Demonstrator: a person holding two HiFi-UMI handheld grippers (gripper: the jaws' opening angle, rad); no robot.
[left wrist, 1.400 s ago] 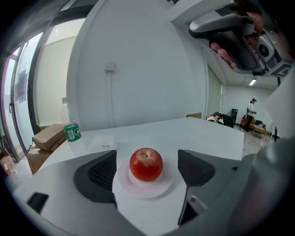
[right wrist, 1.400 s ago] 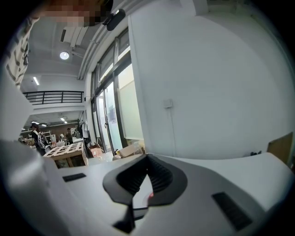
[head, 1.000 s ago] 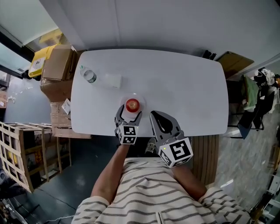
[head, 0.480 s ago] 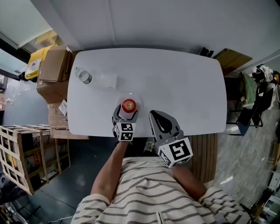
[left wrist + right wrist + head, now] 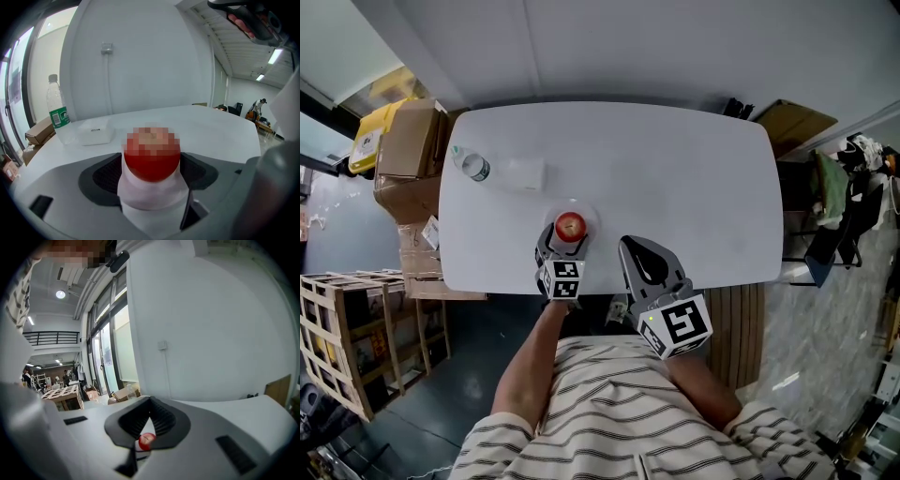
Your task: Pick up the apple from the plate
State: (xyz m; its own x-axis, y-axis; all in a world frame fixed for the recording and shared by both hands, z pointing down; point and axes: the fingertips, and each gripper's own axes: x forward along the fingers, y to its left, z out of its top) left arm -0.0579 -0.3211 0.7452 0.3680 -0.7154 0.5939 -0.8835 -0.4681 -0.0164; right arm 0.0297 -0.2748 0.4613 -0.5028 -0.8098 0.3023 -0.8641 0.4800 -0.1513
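Left gripper (image 5: 151, 172) released: jaws apart, apple (image 5: 151, 157) between them on plate (image 5: 150, 200); pad contact unclear, probably none. Right gripper (image 5: 149, 422) clenched, empty.

Left tool (image 5: 568, 236) advanced toward 12 o'clock, jaws now flanking the apple (image 5: 570, 225) on the plate (image 5: 590, 212), apple newly showing in the right tool (image 5: 149, 401) view.

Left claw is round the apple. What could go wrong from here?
The left claw stands open, a jaw either side of the apple; if one jaw touches first, the apple may roll off the plate. The jaws sit low over the plate, so closing might drag it.
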